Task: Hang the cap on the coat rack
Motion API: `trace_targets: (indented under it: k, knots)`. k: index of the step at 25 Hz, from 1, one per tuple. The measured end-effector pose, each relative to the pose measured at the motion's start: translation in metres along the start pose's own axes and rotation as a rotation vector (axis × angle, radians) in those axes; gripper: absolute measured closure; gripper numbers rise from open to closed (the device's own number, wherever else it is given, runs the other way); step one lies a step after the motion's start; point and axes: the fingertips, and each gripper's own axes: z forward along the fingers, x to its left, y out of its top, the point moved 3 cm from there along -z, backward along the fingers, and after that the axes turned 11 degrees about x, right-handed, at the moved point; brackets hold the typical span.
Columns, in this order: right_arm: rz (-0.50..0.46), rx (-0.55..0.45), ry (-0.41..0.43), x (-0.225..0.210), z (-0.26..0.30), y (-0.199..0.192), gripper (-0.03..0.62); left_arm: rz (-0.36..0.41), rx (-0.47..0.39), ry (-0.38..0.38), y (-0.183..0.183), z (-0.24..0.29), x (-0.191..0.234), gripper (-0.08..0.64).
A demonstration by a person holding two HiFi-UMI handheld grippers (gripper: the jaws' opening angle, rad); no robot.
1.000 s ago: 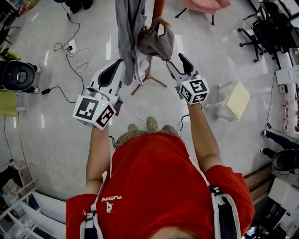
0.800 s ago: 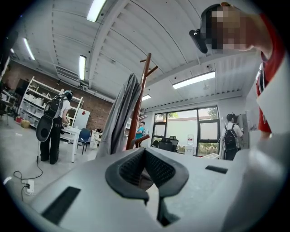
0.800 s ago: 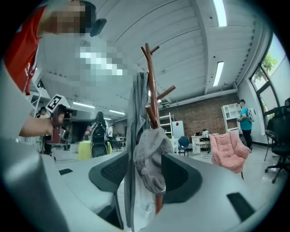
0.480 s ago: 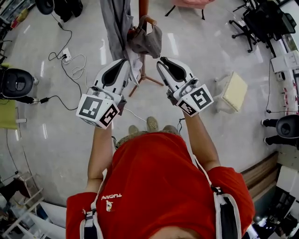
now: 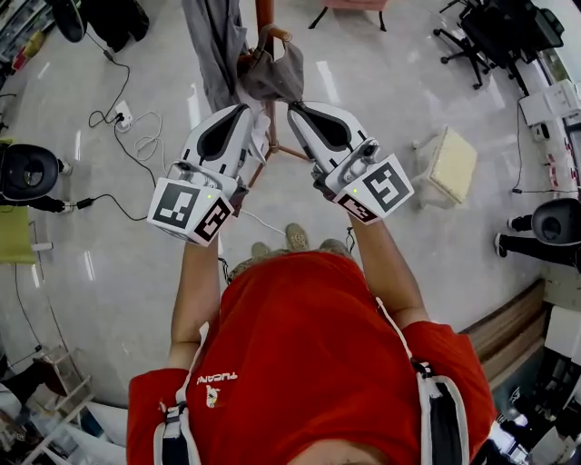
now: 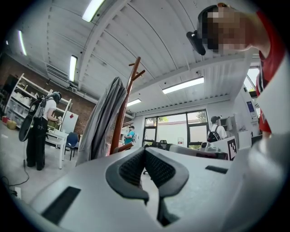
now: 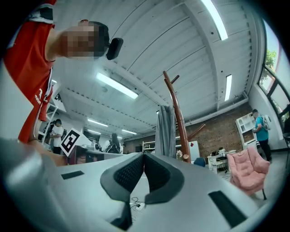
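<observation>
The left hand-held gripper (image 5: 241, 113), jaws together and empty, points toward the grey cap (image 5: 275, 80) hanging on the coat rack (image 5: 264, 11) at top centre, just beyond both tips, with the right hand-held gripper (image 5: 294, 111), also closed on nothing, slightly nearer.

Coat rack (image 5: 264, 13): reddish-brown wood, glossy varnish. Cap (image 5: 272, 78) and hanging coat (image 5: 211, 45): grey cloth, matt, soft. Left gripper (image 6: 145, 150) and right gripper (image 7: 144, 155): smooth white plastic shells, black dimpled pads (image 6: 130, 168); floor (image 5: 109, 263): pale, polished, reflective.
</observation>
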Motion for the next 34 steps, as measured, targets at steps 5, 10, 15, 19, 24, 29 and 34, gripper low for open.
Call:
trace_targets:
  k: [5,10,15,19,24,29,34]
  knots:
    - [0.000,0.001,-0.023,0.003,-0.002,0.000,0.568,0.001,-0.007,0.000,-0.002,-0.005,-0.002,0.552]
    - [-0.014,0.009,-0.034,0.005,-0.001,0.001,0.569,-0.001,-0.010,0.004,-0.001,-0.009,-0.002,0.552]
    - [-0.014,0.020,-0.032,0.007,0.001,-0.001,0.569,-0.002,-0.012,0.009,0.000,-0.012,-0.001,0.552]
    - [-0.011,0.024,-0.040,0.004,0.001,-0.002,0.569,-0.002,-0.010,0.009,0.000,-0.013,0.000,0.552]
    - [-0.004,0.030,-0.068,-0.006,-0.001,-0.004,0.569,-0.006,-0.009,0.011,-0.001,-0.012,0.004,0.552]
    - [0.010,0.039,-0.089,-0.016,-0.005,-0.009,0.569,-0.009,-0.001,0.011,-0.002,-0.009,0.006,0.552]
    - [0.012,0.045,-0.089,-0.019,-0.008,-0.011,0.569,-0.007,0.006,0.010,-0.004,-0.007,0.005,0.552]
